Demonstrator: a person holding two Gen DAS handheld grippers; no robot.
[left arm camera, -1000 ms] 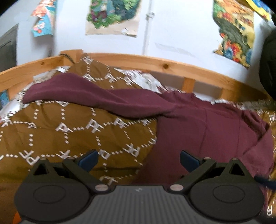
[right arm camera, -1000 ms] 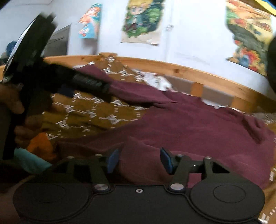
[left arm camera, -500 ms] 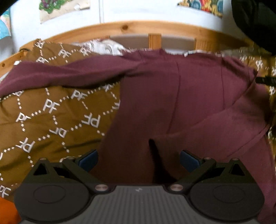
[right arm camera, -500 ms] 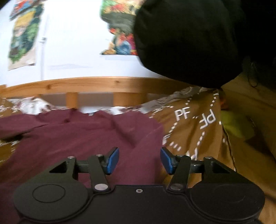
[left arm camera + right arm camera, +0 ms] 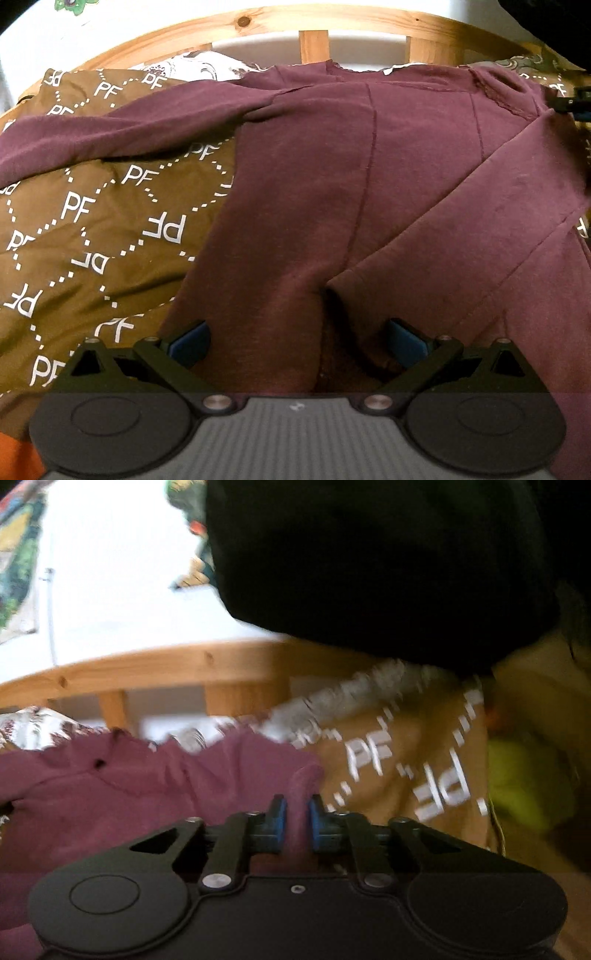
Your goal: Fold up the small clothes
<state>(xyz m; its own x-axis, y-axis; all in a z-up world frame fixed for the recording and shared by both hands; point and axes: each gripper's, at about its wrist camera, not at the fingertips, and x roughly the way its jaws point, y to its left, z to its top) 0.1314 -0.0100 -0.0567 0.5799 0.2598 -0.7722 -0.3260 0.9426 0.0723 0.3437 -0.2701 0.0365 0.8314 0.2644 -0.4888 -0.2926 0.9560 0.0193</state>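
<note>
Now the right hand-held gripper (image 5: 294,818) has clamped a fold of the maroon shirt (image 5: 369,177); the left hand-held gripper (image 5: 295,341) hovers open at its near hem, body running away toward the bed rail (image 5: 258,22).

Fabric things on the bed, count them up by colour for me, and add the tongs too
Maroon: 1, the maroon top
Brown with white PF print: 1, the brown cover
Yellow-green: 1, the yellow-green item, too blurred to name
Black: 1, the black mass hanging above
Tongs: 2, left tongs open, right tongs shut on the maroon top
Total: 6
</note>
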